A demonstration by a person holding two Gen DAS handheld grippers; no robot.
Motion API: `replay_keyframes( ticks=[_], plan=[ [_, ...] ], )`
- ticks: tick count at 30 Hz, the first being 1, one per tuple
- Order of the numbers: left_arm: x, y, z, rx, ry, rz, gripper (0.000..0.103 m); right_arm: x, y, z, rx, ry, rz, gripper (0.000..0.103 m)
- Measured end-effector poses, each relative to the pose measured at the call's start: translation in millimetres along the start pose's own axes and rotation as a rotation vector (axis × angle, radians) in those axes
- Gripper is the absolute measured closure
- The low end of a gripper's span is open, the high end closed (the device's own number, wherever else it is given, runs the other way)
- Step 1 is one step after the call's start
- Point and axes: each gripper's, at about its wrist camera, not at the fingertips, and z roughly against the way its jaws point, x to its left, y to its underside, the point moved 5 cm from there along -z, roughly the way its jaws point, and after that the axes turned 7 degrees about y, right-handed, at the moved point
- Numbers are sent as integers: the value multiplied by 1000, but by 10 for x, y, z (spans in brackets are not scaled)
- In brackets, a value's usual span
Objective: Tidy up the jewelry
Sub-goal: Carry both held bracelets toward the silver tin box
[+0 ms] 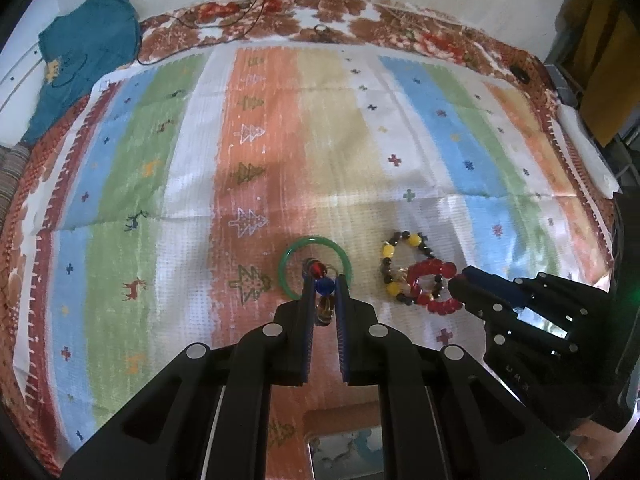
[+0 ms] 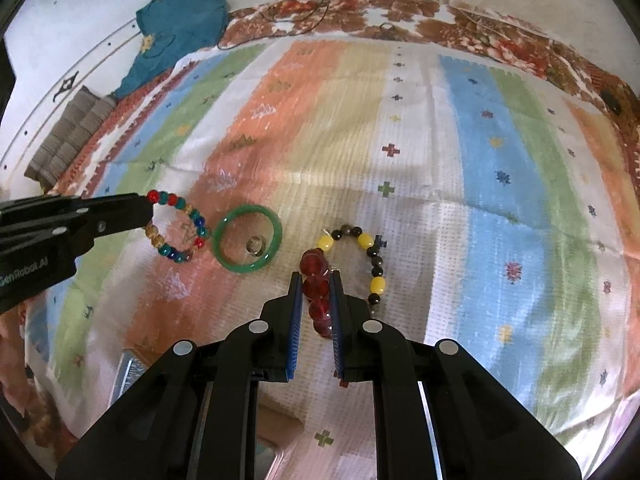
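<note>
My left gripper (image 1: 323, 280) is shut on a multicoloured bead bracelet (image 1: 322, 285), also seen in the right wrist view (image 2: 178, 226), held over the striped cloth (image 1: 200, 160). A green bangle (image 1: 316, 266) lies just beyond it, with a small ring (image 2: 255, 245) inside it. My right gripper (image 2: 315, 278) is shut on a red bead bracelet (image 2: 317, 292), which shows in the left wrist view (image 1: 434, 288). A yellow and black bead bracelet (image 2: 366, 262) lies beside the red one, partly under it in the left wrist view (image 1: 400, 268).
A teal garment (image 1: 88, 52) lies at the far left corner. A black cable (image 1: 240, 12) runs along the far edge. A folded grey cloth (image 2: 68, 136) sits at the left edge. A shiny box (image 1: 344, 452) shows under my left gripper.
</note>
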Motion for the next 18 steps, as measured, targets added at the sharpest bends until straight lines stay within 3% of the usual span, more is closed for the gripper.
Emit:
replay_keyframes(
  ticks=[18],
  plan=[
    [-206, 326, 508, -74, -2, -80, 94, 94, 81, 496, -101, 101, 9, 89]
  ],
)
